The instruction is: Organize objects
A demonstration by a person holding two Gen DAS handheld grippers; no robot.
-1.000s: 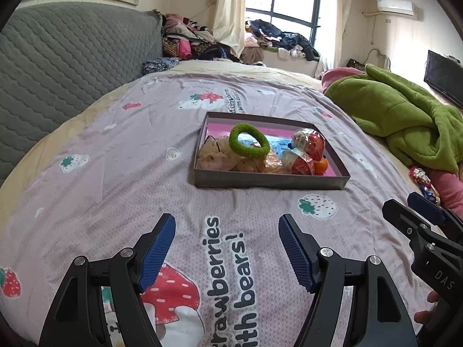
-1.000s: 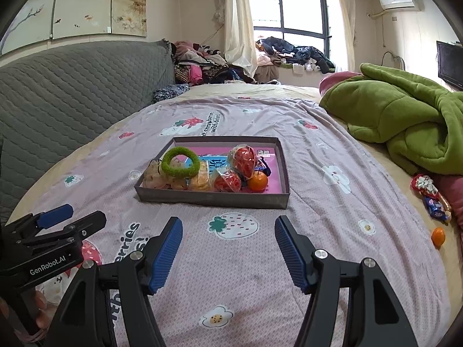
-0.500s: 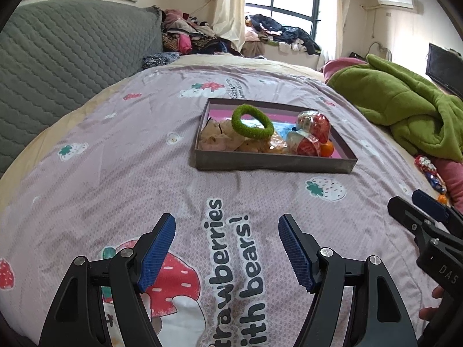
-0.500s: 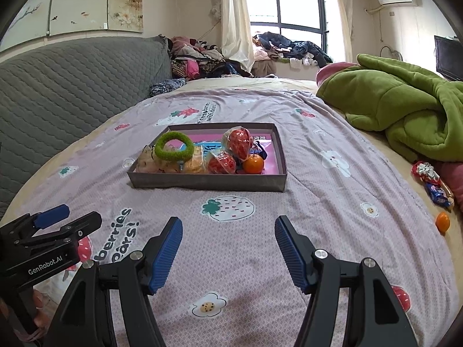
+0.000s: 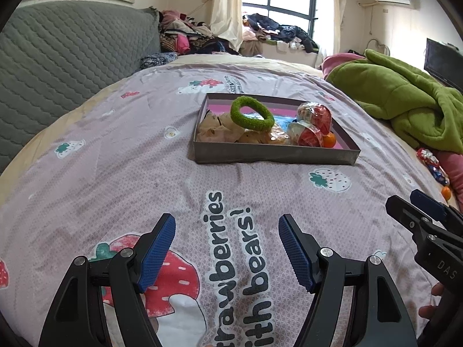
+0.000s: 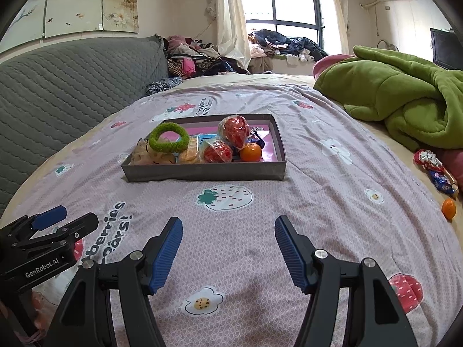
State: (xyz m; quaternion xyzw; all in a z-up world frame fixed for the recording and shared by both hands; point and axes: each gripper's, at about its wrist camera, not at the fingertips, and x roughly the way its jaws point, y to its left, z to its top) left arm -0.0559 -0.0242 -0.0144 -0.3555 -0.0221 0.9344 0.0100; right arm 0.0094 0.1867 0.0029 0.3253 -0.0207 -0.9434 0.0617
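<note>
While angled bedward, both tongs [image 5: 227, 232] [image 6: 228, 235] agape (nothing between).

I count one grey tray [image 6: 202, 172], one green ring [image 6: 169, 138], two oranges [image 6: 251, 152], two red wrapped balls [image 6: 235, 128], two hand-held grippers [image 6: 228, 231].

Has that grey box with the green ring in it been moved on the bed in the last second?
No. The grey box lies just beyond the same printed strawberry on the bedspread as before; only the cameras have shifted, so it sits lower in both views.
</note>
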